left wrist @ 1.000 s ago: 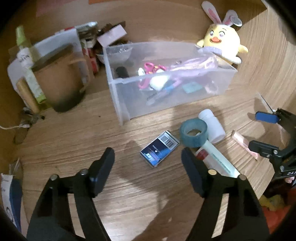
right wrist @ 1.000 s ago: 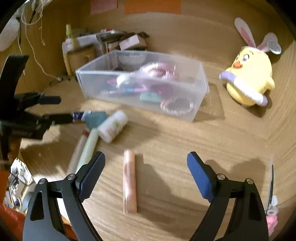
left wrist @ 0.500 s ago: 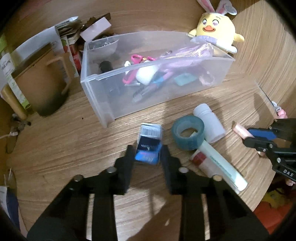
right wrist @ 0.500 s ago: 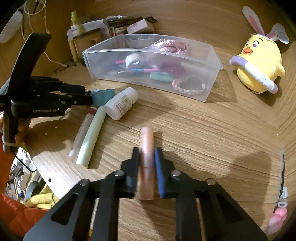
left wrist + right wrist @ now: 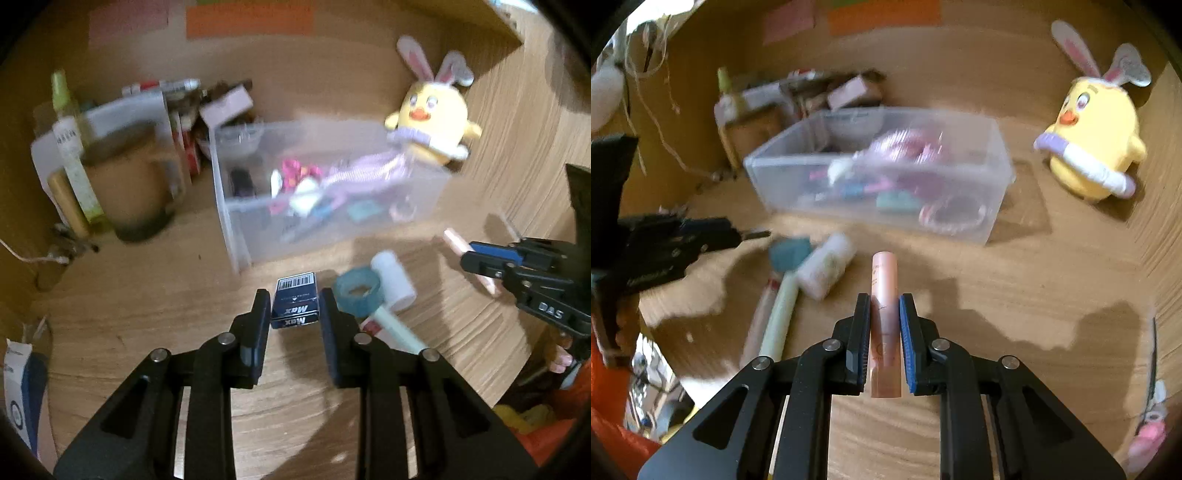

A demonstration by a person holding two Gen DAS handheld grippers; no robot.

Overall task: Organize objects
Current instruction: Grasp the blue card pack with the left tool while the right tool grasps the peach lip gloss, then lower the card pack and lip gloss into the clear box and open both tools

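My left gripper is shut on a small dark blue box with a barcode, held above the wooden table. My right gripper is shut on a pink tube, lifted off the table; it also shows in the left wrist view. A clear plastic bin holding several small items stands ahead; it also shows in the right wrist view. A teal tape roll, a white bottle and a pale green tube lie on the table in front of the bin.
A yellow plush chick with rabbit ears sits to the right of the bin. A brown mug, bottles and boxes crowd the back left corner. Wooden walls close in behind and to the right.
Both grippers have risen from the table with their objects and pulled back a little; the bin now looks farther away. A second ago both were open over the box and the tube.
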